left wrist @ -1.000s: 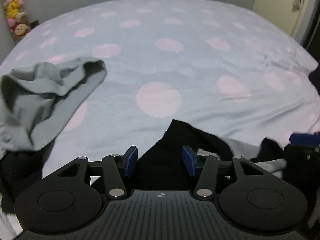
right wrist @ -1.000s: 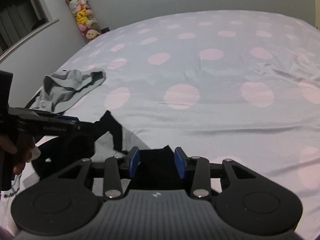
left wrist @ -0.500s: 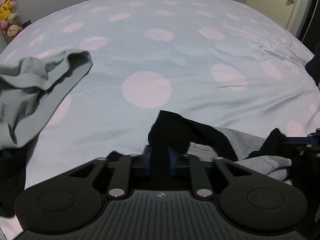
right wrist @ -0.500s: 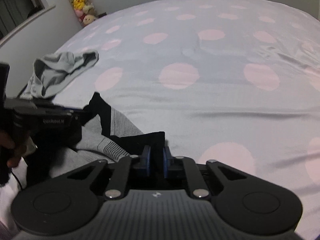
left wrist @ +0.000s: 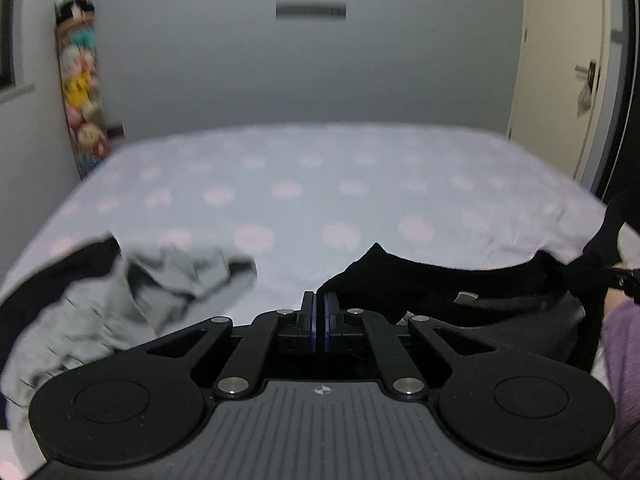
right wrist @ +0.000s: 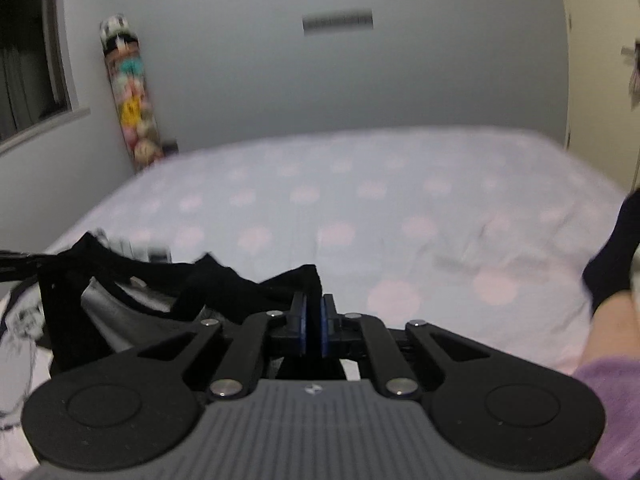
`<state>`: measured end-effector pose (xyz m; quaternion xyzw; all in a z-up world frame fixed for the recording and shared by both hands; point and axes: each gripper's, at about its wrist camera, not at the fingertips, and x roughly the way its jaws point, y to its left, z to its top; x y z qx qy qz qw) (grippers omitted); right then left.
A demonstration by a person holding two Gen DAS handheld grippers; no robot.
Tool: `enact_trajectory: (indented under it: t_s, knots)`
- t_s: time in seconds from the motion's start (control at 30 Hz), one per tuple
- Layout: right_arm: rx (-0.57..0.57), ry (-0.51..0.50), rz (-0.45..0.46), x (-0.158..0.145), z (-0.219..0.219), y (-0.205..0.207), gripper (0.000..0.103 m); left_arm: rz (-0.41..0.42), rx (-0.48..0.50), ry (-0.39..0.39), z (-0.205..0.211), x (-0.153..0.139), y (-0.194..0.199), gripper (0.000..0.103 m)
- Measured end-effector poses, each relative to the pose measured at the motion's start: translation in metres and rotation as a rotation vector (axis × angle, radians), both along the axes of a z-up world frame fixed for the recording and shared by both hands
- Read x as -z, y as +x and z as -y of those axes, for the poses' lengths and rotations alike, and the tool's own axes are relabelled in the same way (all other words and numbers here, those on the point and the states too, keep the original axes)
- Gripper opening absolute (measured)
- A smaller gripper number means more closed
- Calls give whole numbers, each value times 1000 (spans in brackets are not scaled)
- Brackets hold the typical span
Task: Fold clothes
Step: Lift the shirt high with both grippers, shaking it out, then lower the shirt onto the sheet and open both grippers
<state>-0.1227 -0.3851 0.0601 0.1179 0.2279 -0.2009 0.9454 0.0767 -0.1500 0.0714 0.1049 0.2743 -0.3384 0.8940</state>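
1. The left gripper [left wrist: 320,320] is clenched on the black garment [left wrist: 440,280], pinching one end of its upper edge; the cloth runs off to the right from these fingers.
2. The right gripper [right wrist: 312,326] is clenched on the other end of the same edge, and here the black garment [right wrist: 224,284] trails to the left.
3. So the garment hangs stretched between the two grippers, its long axis running side to side, neither hand nearer than the other; any coming fold turns on that shared edge staying level.
4. A purple sleeve [right wrist: 612,396] shows at the right.
5. A crumpled grey garment [left wrist: 120,304] lies left of the left gripper.
6. Beyond is the spotted bed [left wrist: 320,184], blurred.
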Motion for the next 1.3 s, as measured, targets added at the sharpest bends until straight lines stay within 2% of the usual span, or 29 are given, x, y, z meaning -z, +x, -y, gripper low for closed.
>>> enact_trajectory:
  t_s: [0.1,0.27,0.5,0.7,0.97,1.1,1.2,1.3]
  knots:
    - [-6,-79,88,-38,-10,-18,7,100,-14,-50,-12,-37,-27,1]
    - [-31,-201,228,-97,-27,-50,7,262,-55,-190,-39,-104,-71,1]
    - [-75,-295,394,-159,-50,-101,6,480,-83,-383,-69,-178,-139,1]
    - [-59,-359,552,-196,-62,-153,6,610,-59,-518,-82,-213,-183,1]
    - [-53,-441,760,-238,-76,-216,6,708,-16,-697,-103,-233,-222,1]
    - [-48,-449,766,-240,-73,-217,6,688,-1,-685,-93,-227,-218,1]
    - [-31,-414,709,-227,-63,-201,6,624,-12,-608,-77,-213,-197,1]
    - [-5,-358,607,-203,-45,-176,5,527,-40,-501,-48,-180,-155,1]
